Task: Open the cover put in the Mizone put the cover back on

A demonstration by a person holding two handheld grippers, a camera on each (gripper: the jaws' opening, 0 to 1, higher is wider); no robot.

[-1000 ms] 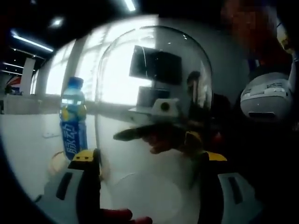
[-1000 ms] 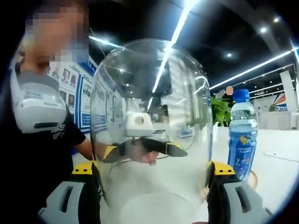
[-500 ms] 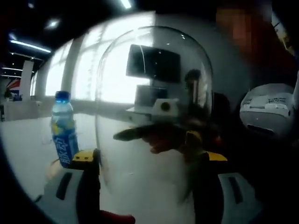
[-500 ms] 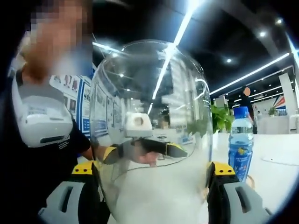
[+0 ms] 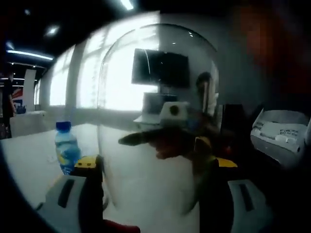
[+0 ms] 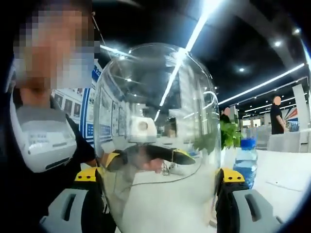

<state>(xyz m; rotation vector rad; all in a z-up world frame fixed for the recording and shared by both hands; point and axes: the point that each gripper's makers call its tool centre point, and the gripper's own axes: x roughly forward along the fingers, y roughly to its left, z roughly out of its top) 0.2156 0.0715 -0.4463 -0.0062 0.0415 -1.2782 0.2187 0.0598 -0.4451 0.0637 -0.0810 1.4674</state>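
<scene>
big open office or showroom kinda space, long ceiling light strips [image 6: 194, 36], poster boards [image 6: 90, 124] on the wall, white tables [image 6: 286, 170], potted plant [image 6: 228, 136], wall screen [image 5: 160, 68]

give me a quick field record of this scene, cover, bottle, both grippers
cover: clear glass dome, held between both hand-held grippers, seemingly raised off the table
bottle: Mizone bottle with blue cap, upright on white table, outside the dome
left hand-held gripper: shut on the dome
right hand-held gripper: shut on the dome
background: person standing far off
</scene>
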